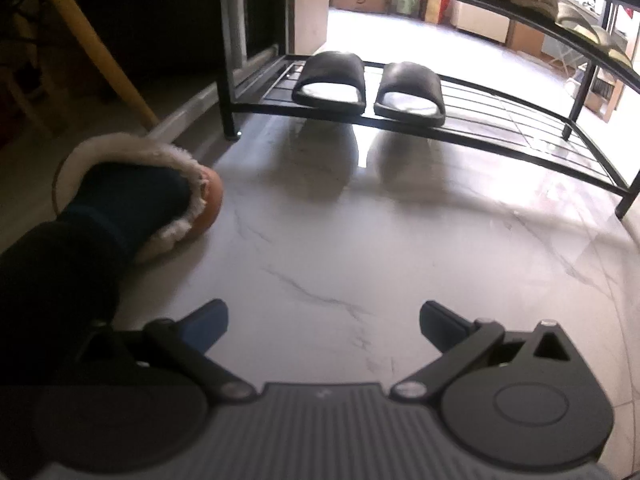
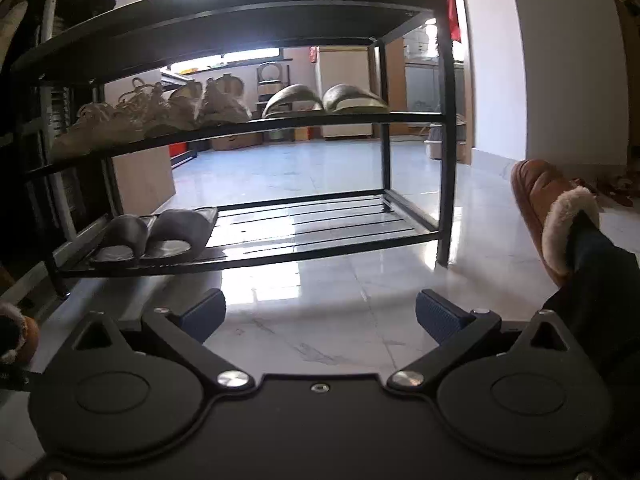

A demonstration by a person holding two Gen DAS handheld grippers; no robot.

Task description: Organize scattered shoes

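**Both grippers empty, facing rack; no loose shoe in view**

Left gripper is hovering over the marble floor, fingers spread wide, nothing between them. Right gripper is doing the same in its own view: fingers wide apart, empty, bare floor between.

The black shoe rack is standing dead ahead of both. On its bottom shelf, the pair of black slides is sitting at the left end, near the left front leg, heels toward the cameras, long axes running front-to-back, the two just beside each other. The rest of the bottom shelf, out to the right end, is lying open. On the middle shelf, beige lace-up shoes are crowding the left half and a pair of olive slides is sitting toward the right.

The brown fur-lined slippers at each view's outer edge are being worn, a dark-trousered leg going into each, so likely not targets.

Key relation: no scattered shoe is showing on the floor between fingers and rack. Judging from this, either the sorting is nearly done or the remaining shoes are lying out of frame; cannot tell which. The left gripper is looking nearer the black slides; the right is lining up more with the free right end of the bottom shelf.
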